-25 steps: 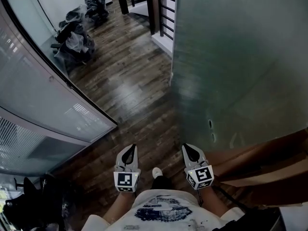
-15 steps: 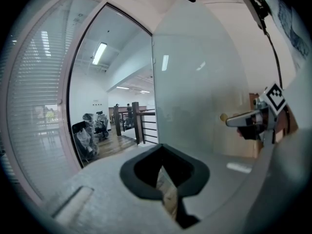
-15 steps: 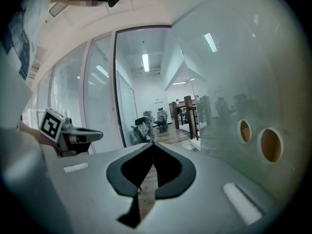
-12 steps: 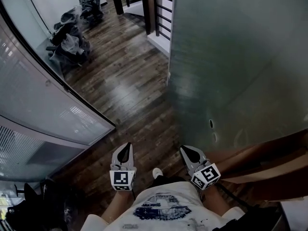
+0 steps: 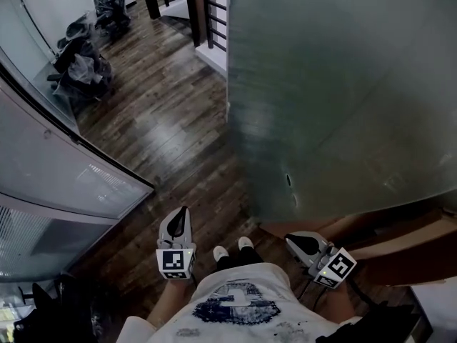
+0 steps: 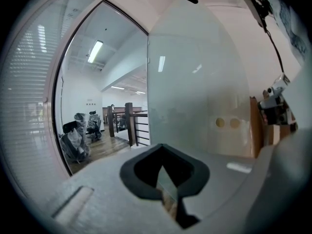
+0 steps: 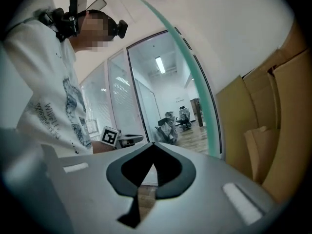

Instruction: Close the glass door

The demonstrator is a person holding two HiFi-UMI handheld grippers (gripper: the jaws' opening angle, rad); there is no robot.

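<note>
A: Containers noted?
B: Only brown cardboard boxes (image 5: 400, 245), low right, behind the lower edge of the glass door (image 5: 335, 84). Flattened or closed by the look; cannot tell of any contents.
A: Door placement?
B: Filling the right half of the head view, ahead and to the right of both tools. Frosted, greenish along the edge. Upright, long axis vertical. Standing out over the dark wooden floor (image 5: 171, 127), broad face toward the person. Bare vertical edge just ahead of the white shoes (image 5: 245, 244); lower edge running off rightward over the cardboard. Two small round holes (image 5: 288, 180) near the lower corner.
A: Tongs?
B: Both closed. On the left gripper (image 5: 184, 213), jaw tips meeting, nothing between. Same on the right gripper (image 5: 291, 240): shut and empty, pointing roughly toward the door's lower corner, near it, no contact seen.
A: Surroundings?
B: Frosted glass partition (image 5: 64, 170) along the left. Plastic-wrapped office chairs (image 5: 82, 63) far left, well apart from the door. Dark railing (image 5: 207, 9) beyond the door's vertical edge.
</note>
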